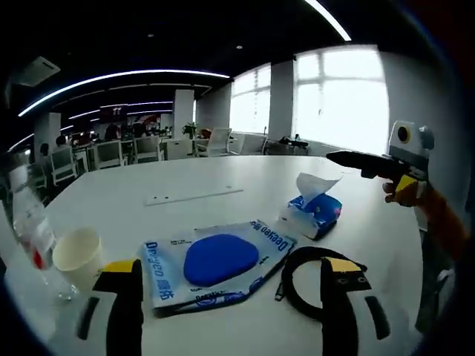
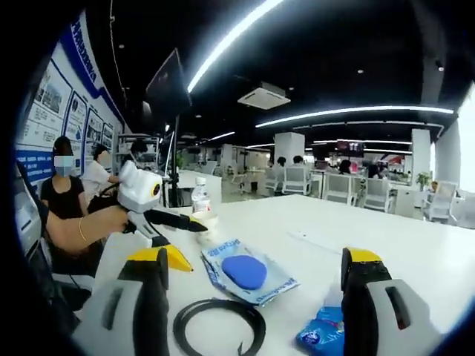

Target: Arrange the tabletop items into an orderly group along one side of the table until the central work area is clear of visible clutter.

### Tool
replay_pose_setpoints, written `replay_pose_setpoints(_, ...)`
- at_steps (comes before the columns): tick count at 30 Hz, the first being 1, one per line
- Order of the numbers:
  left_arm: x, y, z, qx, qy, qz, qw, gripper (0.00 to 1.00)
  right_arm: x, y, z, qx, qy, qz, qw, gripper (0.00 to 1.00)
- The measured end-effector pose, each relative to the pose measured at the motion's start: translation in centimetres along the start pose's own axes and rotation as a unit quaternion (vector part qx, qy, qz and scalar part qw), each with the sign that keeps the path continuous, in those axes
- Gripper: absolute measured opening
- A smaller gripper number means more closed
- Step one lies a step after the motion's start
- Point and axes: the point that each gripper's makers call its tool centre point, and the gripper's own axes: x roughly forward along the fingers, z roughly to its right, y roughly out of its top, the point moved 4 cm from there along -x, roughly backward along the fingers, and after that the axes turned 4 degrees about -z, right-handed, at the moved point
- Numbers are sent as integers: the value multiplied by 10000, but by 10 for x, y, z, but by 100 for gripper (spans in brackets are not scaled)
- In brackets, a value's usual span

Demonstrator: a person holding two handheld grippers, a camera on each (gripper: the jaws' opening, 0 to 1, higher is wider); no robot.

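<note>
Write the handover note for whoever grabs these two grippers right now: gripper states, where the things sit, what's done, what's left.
Left gripper: open, holding nothing, hovering over the near table edge. Right gripper: open, holding nothing, above the cable.

Things on the white table: blue pad in its printed packet in the middle; black coiled cable lying flat beside it; blue tissue pack with a tissue sticking up, further back; paper cup and clear water bottle close together at the edge.

Done: nothing looks grouped yet; items are spread about.

Left: move packet, cable and tissue pack to one side, perhaps by the cup and bottle.
</note>
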Motion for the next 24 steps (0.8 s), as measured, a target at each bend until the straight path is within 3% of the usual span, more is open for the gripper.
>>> replay_pose_setpoints(11, 16, 2, 27, 73, -201, -49, 9998, 99, -39, -22, 22, 359, -423, -53, 9984, 91)
replay_pose_setpoints(24, 29, 10, 49, 219, -388, -31, 9990, 99, -62, -37, 34, 470, -669, -130, 9966, 88)
